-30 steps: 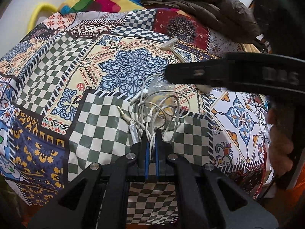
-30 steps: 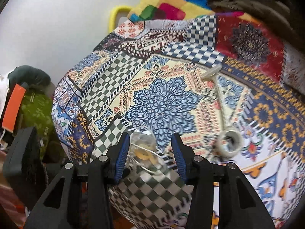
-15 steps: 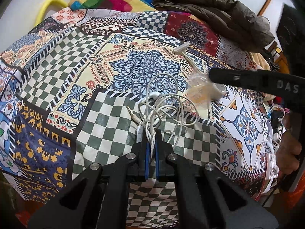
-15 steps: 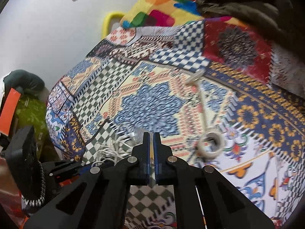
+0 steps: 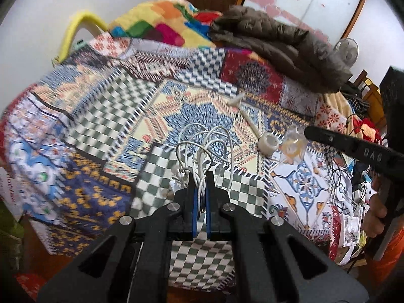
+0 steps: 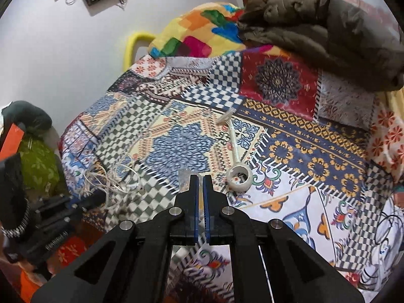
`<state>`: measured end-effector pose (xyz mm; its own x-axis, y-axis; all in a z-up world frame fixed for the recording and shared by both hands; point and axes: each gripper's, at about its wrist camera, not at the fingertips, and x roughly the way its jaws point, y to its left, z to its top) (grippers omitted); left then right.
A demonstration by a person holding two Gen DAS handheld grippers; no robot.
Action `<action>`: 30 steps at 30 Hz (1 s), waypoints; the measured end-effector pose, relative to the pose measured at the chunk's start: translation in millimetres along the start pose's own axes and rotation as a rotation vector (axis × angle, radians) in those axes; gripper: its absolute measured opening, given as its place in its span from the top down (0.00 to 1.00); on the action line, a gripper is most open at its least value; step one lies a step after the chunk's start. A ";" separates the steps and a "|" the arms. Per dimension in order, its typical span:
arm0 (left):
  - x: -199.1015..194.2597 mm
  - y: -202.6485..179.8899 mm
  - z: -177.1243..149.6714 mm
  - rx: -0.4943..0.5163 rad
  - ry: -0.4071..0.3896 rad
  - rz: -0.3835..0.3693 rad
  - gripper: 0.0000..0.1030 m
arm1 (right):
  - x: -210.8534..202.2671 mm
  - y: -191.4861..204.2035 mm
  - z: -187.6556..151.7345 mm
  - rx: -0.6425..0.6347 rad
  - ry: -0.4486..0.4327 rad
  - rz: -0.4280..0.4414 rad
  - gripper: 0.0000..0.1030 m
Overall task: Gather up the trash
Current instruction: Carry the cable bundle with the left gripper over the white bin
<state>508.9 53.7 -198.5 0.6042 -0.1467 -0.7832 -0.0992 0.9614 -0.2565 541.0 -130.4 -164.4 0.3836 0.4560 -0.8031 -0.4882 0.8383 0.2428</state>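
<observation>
My left gripper (image 5: pixel 200 176) is clenched on a tangle of white earphone cable (image 5: pixel 205 149), and its loops stand up in front of my fingertips, above the patchwork bedspread (image 5: pixel 101 116). My right gripper (image 6: pixel 199 180) is clenched too, on a clear plastic wrapper (image 5: pixel 293 146) (thin and crumpled, with something yellowish inside), which hangs from the finger ends over the bed. On the bedspread a roll of tape (image 6: pixel 238 176) lies just beside a white disposable razor (image 6: pixel 231 131). Far behind them, a brown jacket (image 6: pixel 328 38) lies near a colourful blanket (image 6: pixel 199 32).
</observation>
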 end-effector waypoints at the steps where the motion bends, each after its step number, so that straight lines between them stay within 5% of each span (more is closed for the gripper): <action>1: -8.9 -0.1 -0.7 0.000 -0.009 0.006 0.97 | -6.1 4.5 -0.9 -0.009 -0.004 0.003 0.97; 16: -170.5 37.9 -55.0 -0.038 -0.129 0.161 0.97 | -87.7 115.8 -40.3 -0.156 -0.072 0.072 0.97; 30: -259.8 114.1 -141.2 -0.153 -0.135 0.290 0.97 | -91.9 216.5 -99.4 -0.284 -0.035 0.131 0.97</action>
<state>229.0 168.6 -104.3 0.6315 0.1697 -0.7566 -0.3934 0.9109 -0.1241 322.1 -20.5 -92.1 0.3271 0.5688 -0.7546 -0.7326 0.6570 0.1778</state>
